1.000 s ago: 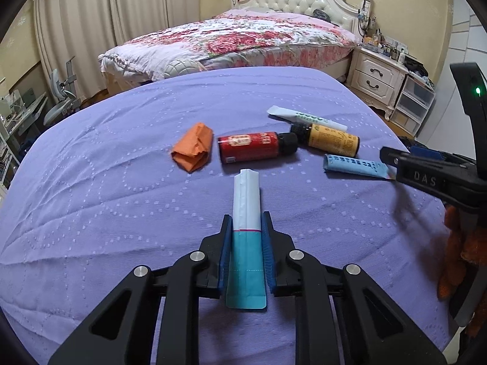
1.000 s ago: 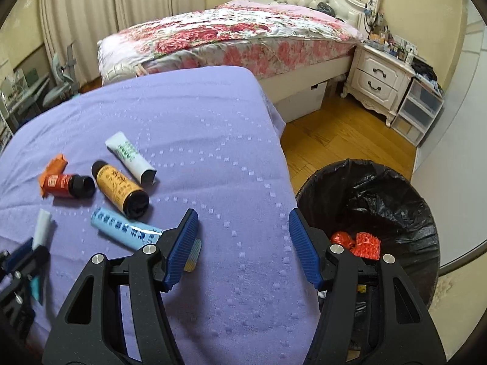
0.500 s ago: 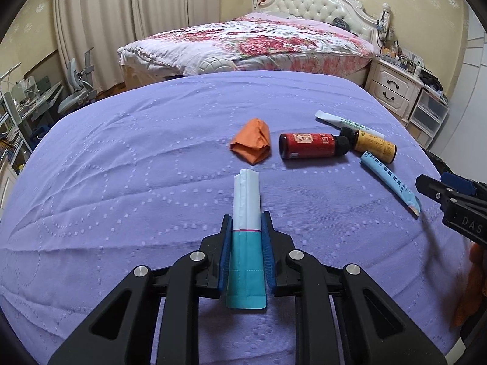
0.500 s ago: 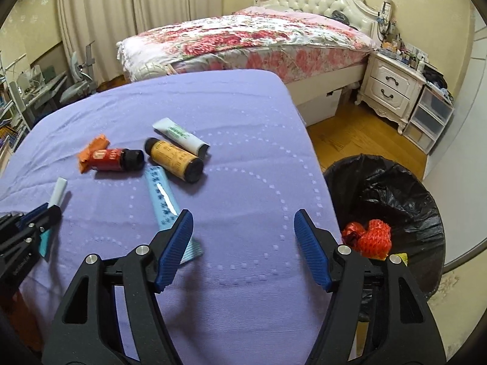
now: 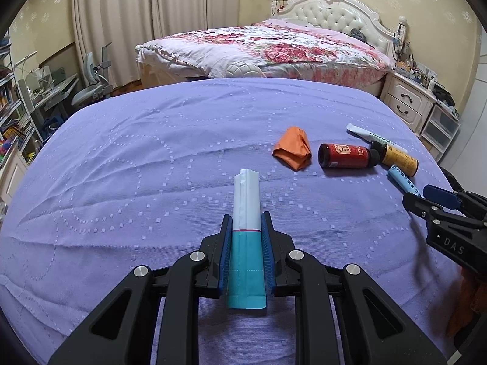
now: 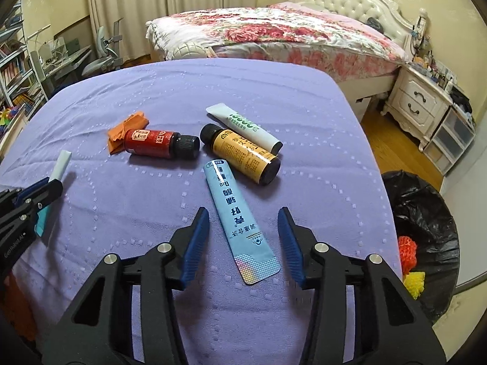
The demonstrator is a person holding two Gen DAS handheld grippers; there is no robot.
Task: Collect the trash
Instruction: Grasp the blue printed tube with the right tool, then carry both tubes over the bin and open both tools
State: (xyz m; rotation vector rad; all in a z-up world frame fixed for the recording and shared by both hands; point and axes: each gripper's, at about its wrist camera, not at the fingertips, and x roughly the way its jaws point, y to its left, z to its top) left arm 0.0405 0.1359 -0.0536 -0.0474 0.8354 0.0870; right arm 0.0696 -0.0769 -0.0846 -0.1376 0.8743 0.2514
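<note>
My left gripper [image 5: 246, 228] is shut on a teal and white sachet [image 5: 246, 213] and holds it just above the purple tablecloth [image 5: 152, 167]. My right gripper [image 6: 243, 228] is open, its jaws on either side of a light blue sachet [image 6: 236, 213] lying flat on the cloth. Beyond it lie a yellow bottle [image 6: 243, 152], a red bottle [image 6: 152, 141], a white tube [image 6: 243, 124] and a crumpled orange wrapper [image 6: 121, 130]. The same trash shows at the right of the left wrist view, with the red bottle [image 5: 347, 155] beside the orange wrapper [image 5: 293, 147].
A black-lined trash bin [image 6: 426, 213] stands on the floor off the table's right edge, with red and yellow trash inside. A bed [image 5: 264, 48] and a white nightstand [image 6: 420, 103] stand behind the table. A desk and chair are at far left.
Both views have swung left across the table. My right gripper has moved over the light blue sachet, which now lies between its open jaws. The left gripper still holds its sachet.
</note>
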